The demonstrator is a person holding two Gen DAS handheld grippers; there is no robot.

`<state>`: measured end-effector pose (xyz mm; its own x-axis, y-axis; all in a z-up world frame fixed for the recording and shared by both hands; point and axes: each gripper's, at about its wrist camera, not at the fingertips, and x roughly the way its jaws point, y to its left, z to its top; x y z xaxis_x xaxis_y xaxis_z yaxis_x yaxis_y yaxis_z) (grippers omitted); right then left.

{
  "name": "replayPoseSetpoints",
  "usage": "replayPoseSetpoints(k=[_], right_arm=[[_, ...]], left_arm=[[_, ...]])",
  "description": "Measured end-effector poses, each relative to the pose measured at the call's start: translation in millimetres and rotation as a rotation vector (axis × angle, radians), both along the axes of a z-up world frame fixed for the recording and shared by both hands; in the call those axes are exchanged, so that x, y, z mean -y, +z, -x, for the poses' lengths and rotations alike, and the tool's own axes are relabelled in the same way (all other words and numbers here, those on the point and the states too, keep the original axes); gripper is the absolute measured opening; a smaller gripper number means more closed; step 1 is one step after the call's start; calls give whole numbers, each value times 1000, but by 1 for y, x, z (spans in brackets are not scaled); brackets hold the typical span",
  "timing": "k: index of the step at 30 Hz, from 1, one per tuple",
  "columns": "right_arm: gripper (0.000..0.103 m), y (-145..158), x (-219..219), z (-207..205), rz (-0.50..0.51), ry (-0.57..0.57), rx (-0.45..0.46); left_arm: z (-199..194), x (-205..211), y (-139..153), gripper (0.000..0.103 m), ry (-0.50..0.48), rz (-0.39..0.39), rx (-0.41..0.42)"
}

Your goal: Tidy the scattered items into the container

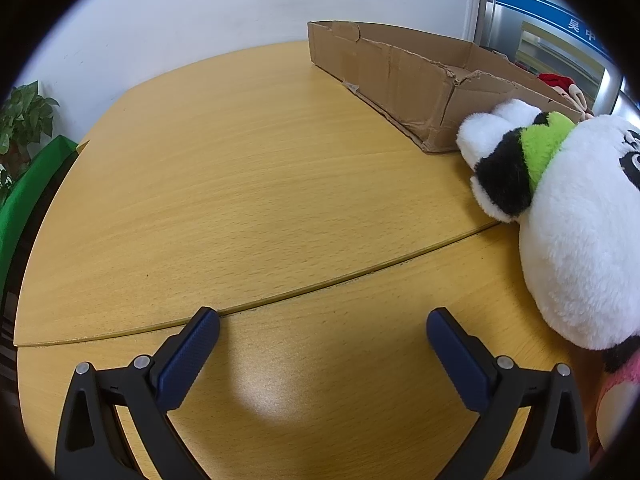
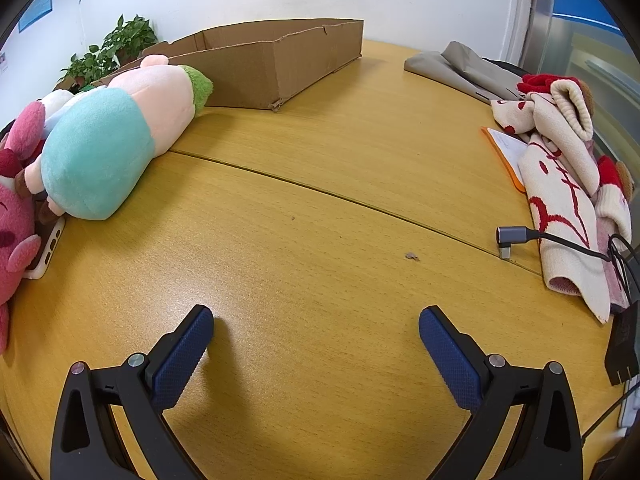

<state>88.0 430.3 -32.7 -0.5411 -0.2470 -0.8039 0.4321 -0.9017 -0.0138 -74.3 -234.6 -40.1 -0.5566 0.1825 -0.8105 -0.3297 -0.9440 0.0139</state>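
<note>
Through the left wrist view, we held our left hand-held gripper (image 1: 323, 326) low over the desk (image 1: 240, 200), its fingers spread and empty; the panda plush (image 1: 576, 216) lay to its right, touching the cardboard box (image 1: 400, 80). Through the right wrist view, our right hand-held gripper (image 2: 316, 324) hovered likewise spread, the pastel plush (image 2: 116, 144) lying left of it against that box (image 2: 280, 64).

In the right wrist view, the cardboard box (image 2: 280, 64) sits upper centre on the tabletop (image 2: 320, 220), plush toys (image 2: 104, 152) at left, knitwear (image 2: 560, 184) at right.
</note>
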Motion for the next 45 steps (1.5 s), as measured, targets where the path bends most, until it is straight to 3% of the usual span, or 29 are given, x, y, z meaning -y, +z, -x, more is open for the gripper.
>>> replayPoseSetpoints(k=[30, 45], right_arm=[[103, 0, -1, 1, -1, 2, -1], [103, 1, 6, 2, -1, -81, -1]], left_arm=[[0, -4, 1, 103, 10, 1, -1], [1, -3, 1, 103, 13, -10, 2]])
